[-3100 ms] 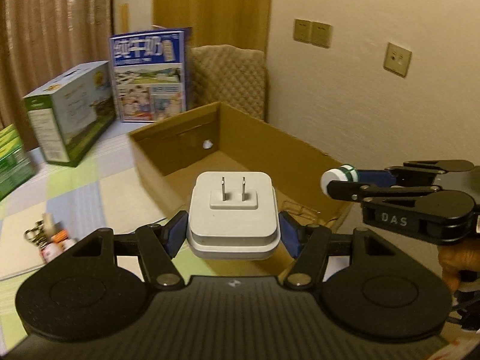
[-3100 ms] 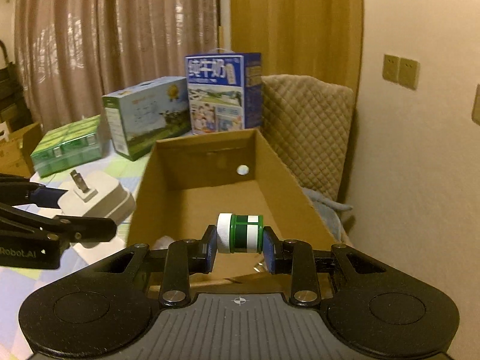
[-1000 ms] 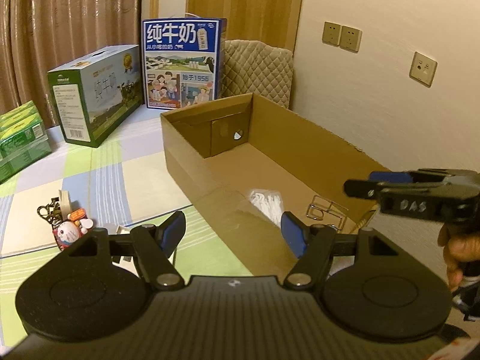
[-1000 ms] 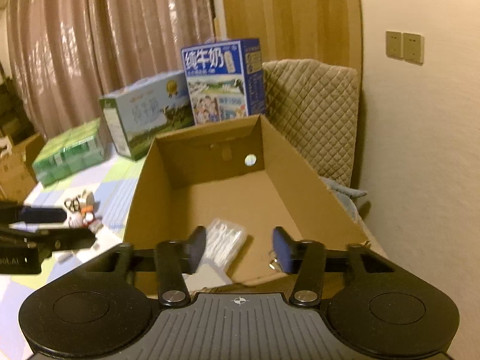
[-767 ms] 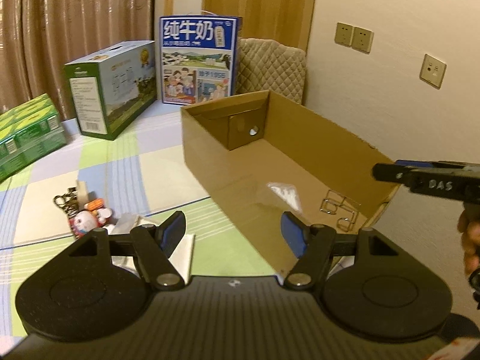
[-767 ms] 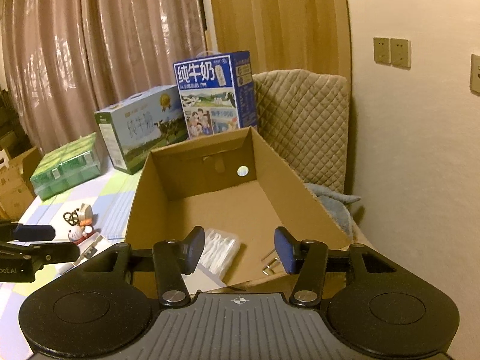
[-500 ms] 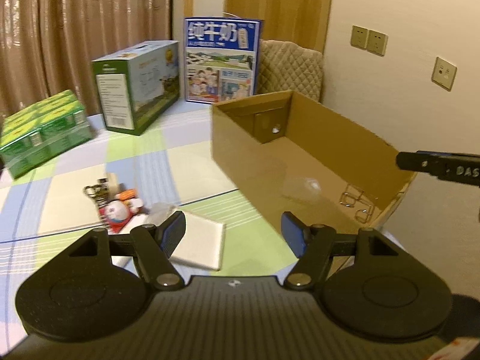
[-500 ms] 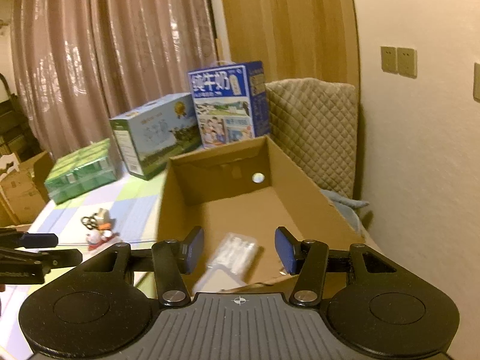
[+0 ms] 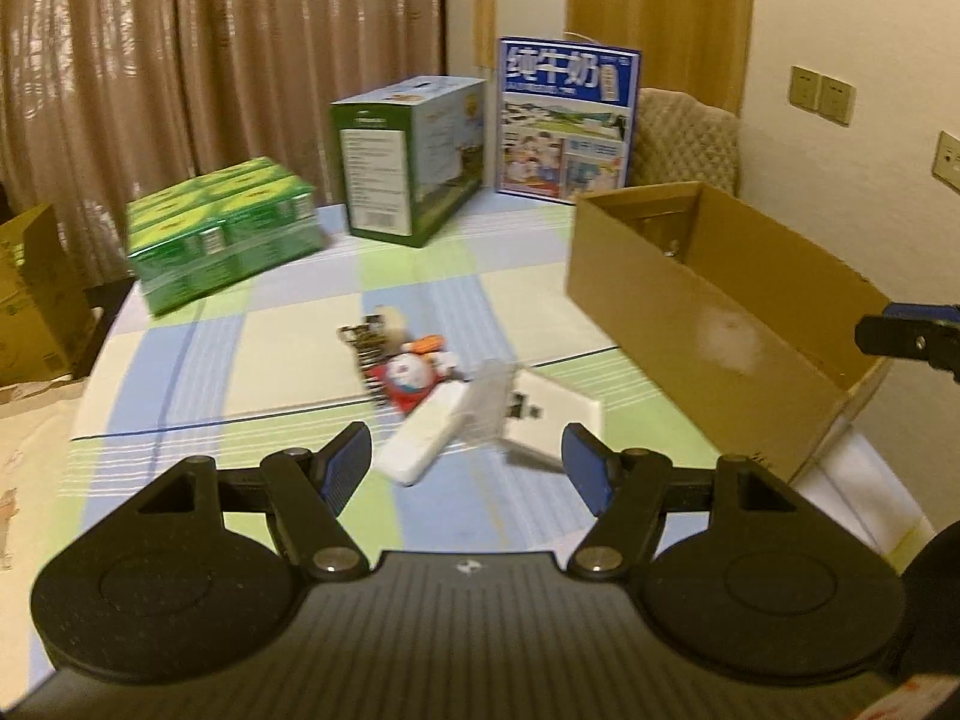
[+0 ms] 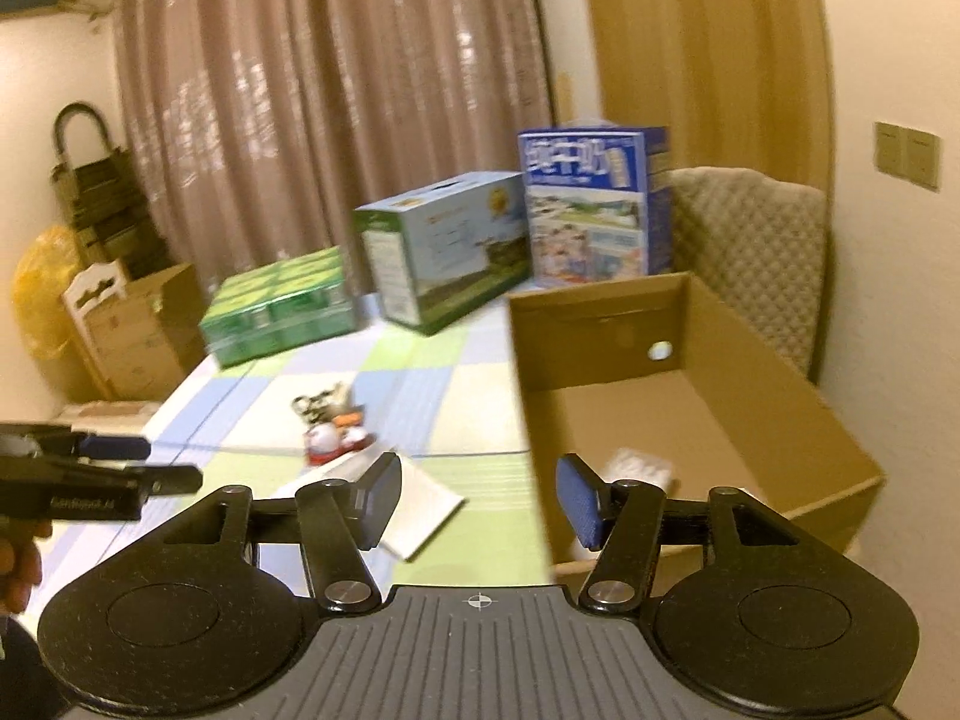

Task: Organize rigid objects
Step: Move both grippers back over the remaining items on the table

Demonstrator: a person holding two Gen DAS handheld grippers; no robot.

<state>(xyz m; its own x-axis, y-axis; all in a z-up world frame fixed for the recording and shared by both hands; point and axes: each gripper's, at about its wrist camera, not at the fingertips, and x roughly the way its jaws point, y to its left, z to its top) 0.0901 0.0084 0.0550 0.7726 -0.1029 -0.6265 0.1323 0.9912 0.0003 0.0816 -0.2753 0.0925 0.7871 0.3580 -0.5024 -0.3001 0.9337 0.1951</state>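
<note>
Back of the table: cartons and curtain.
Ahead of me a green shrink-wrapped pack (image 9: pixel 222 231) sits left, a green-and-white carton (image 9: pixel 408 156) beside it, then a blue milk carton (image 9: pixel 567 126) standing upright. Brown curtains (image 9: pixel 210 54) hang behind. A quilted chair back (image 10: pixel 747 252) stands by the wall; wall switches (image 9: pixel 821 94) above. A brown box (image 10: pixel 141 330) sits on the floor, left.

Both wrist cams look forward and down over the table (image 9: pixel 420 276). Left view centres on the clutter (image 9: pixel 456 402); right view, slightly blurred, looks into the box (image 10: pixel 690 420). Both share box, clutter, cartons (image 9: pixel 414 162).
</note>
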